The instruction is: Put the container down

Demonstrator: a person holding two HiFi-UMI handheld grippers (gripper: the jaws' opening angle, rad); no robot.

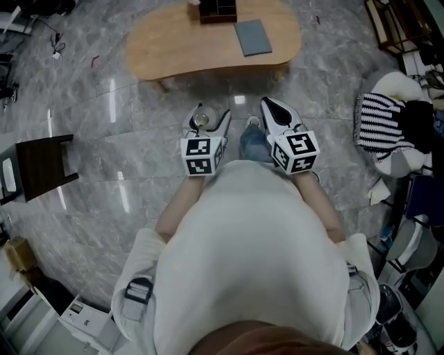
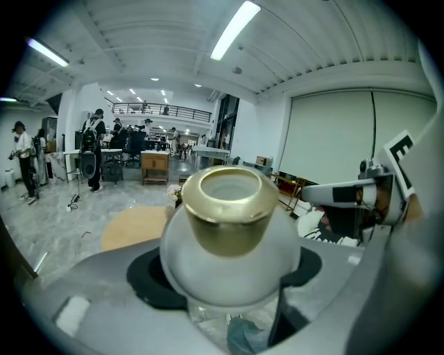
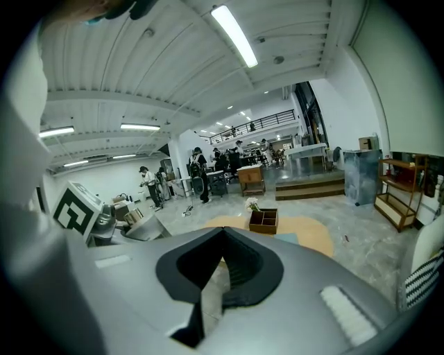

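Firmly clasped in the left gripper (image 1: 207, 123), jaws spread wide against both sides of its round belly: a frosted white container (image 2: 229, 263) with a gold collar (image 2: 229, 215), carried upright, open mouth up, long axis vertical and crosswise to the jaws. Held in the air in front of the person's torso, over marble floor (image 1: 104, 159), touching nothing but the pads. Just to its right and level with it, the right gripper (image 3: 220, 258), jaws pressed together to a point, nothing between them. Straight ahead and lower, well apart from both grippers: a light wooden table (image 1: 173, 48), bearing a dark compartment box (image 1: 218, 11) at its far edge and a grey-blue flat pad (image 1: 252, 37) beside that. Bare wood on the near left part, roughly in line with the left gripper. Likely calls for a forward reach and a straight descent with the left hand, base kept level, collar kept up. Not yet set down.
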